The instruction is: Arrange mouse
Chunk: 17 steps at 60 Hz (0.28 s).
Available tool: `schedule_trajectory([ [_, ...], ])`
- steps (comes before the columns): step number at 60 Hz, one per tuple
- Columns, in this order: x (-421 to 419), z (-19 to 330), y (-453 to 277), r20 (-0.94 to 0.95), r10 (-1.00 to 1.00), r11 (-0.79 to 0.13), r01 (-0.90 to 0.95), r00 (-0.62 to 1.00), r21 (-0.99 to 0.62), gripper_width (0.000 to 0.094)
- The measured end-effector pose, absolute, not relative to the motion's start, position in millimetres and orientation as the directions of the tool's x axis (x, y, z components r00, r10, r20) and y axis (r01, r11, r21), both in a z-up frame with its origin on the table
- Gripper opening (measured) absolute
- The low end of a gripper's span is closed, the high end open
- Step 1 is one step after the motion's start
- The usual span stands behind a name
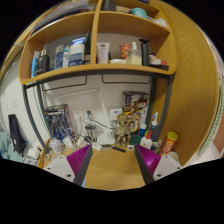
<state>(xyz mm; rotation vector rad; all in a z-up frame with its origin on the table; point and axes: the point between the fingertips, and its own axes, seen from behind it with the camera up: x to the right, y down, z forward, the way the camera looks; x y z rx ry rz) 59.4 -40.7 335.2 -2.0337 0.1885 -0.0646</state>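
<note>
My gripper [113, 163] is open, its magenta pads [80, 160] wide apart over a bare wooden desk top [112, 172]. Nothing stands between the fingers. I cannot pick out a mouse anywhere in the gripper view. Just beyond the fingers, along the back of the desk, stands a row of small cluttered items [122, 135] too small to name.
A wooden shelf unit [95, 70] rises above the desk, carrying several bottles and boxes [76, 55]. An orange-capped bottle [170, 143] stands at the right of the desk. White and dark items [40, 150] crowd the desk's left side.
</note>
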Motion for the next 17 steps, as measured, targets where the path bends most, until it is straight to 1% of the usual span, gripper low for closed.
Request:
schedule_trajectory([
  [8,88,339,-62,-0.045,-0.147,-0.434,-0.105,0.988,-0.895,0.0853],
  [17,100,338,-76,-0.060,-0.118,-0.424,-0.105,0.991,-0.899,0.0856],
])
